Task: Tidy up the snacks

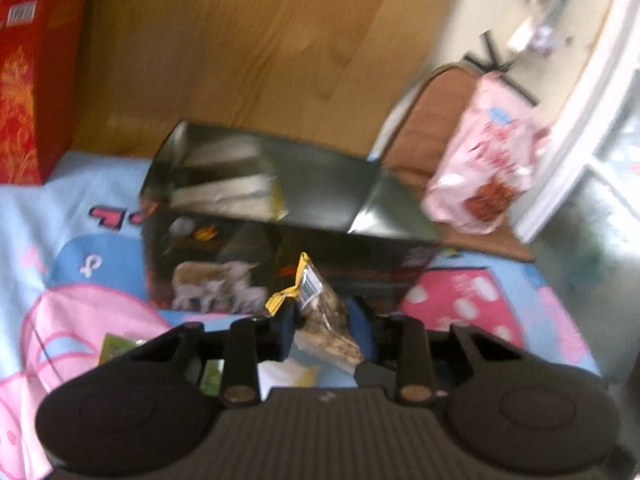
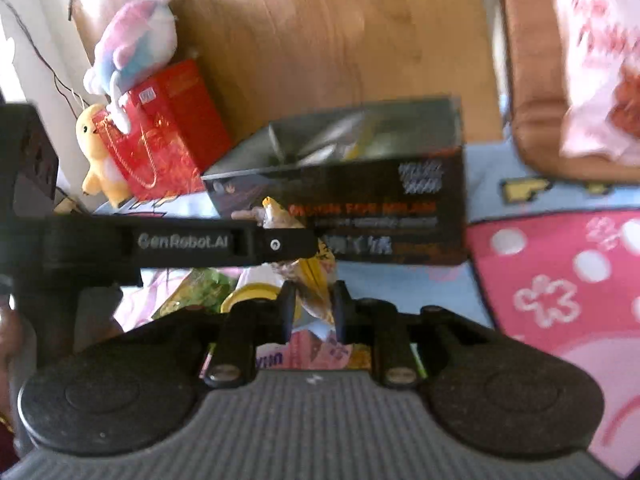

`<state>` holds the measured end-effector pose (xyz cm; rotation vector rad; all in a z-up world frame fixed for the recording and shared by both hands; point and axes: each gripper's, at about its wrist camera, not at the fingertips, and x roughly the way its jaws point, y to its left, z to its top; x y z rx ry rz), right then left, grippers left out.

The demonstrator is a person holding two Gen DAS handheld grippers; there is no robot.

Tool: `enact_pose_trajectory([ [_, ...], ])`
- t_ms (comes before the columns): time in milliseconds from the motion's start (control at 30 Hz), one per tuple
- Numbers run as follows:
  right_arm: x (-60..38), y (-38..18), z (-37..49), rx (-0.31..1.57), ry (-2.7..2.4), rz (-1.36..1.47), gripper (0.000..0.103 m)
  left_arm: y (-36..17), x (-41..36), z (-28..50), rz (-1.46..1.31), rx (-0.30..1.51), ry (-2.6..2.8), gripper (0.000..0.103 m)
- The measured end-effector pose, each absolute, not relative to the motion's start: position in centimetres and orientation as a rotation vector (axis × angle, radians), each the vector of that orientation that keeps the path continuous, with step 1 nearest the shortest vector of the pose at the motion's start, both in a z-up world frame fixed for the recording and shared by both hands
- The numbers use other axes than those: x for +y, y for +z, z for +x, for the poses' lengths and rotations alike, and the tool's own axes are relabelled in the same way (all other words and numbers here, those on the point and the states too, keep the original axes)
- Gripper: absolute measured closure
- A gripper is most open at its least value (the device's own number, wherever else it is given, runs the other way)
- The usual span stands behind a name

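Here, in the left wrist view, a crinkly clear-and-yellow snack packet is pinched between the closed pads of the left gripper, held by its lower half so that the barcoded top stands free. In the right wrist view, a similar yellow-edged snack pouch is clamped in the narrow gap of the right gripper, apparently lifted clear for carrying. More loose wrappers are seen lying below on the soft cartoon-printed blanket. Just beyond, a dark, glossy cardboard box is set open-topped, likely as the collecting bin; pale flat packs are already stacked inside. Farther back, a red gift bag is stood against the wooden board.
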<state>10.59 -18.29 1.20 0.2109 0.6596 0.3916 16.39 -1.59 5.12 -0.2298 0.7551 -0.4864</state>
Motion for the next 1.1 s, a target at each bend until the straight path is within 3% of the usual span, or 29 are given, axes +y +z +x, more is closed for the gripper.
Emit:
enact_pose_trajectory([
  [233, -16.1, 5.9, 3.4, 0.418, 0.393, 0.021, 0.084, 10.1, 1.7, 10.5, -0.288, 0.607, -0.517, 0.075],
  [467, -15.1, 4.1, 1.3, 0.564, 0.643, 0.235, 0.086, 8.5, 5.3, 7.0, -0.261, 0.716, -0.388, 0.074],
  [533, -14.9, 3.1, 1.7, 0.592, 0.619, 0.248, 0.085, 7.3, 6.8, 6.9, -0.304, 0.770, -0.355, 0.063],
  [700, -16.2, 2.5, 2.5, 0.601, 0.447, 0.261, 0.078, 6.0, 10.5, 6.5, -0.372, 0.751, -0.258, 0.051],
  [767, -16.7, 2.8, 1.7, 0.578, 0.451, 0.263, 0.067, 5.6, 11.1, 6.9, -0.381, 0.758, -0.249, 0.048],
  [867, -16.7, 2.6, 0.7, 0.585, 0.465, 0.241, 0.060, 4.7, 10.8, 7.6, -0.371, 0.772, -0.278, 0.039],
  [933, -15.9, 2.1, 0.7, 0.626, 0.497, 0.259, 0.060, 3.9, 10.4, 7.8, -0.356, 0.782, -0.297, 0.020],
  [1000, -15.4, 1.4, 0.7, 0.658, 0.516, 0.264, 0.060, 3.2, 9.9, 8.1, -0.342, 0.788, -0.298, 0.013],
  [1067, -14.5, 1.0, 1.1, 0.679, 0.515, 0.243, 0.060, 2.5, 9.4, 8.4, -0.343, 0.808, -0.303, 0.013],
  [1100, -14.2, 0.7, 1.6, 0.689, 0.515, 0.242, 0.060, 2.1, 9.2, 8.6, -0.351, 0.818, -0.309, 0.018],
])
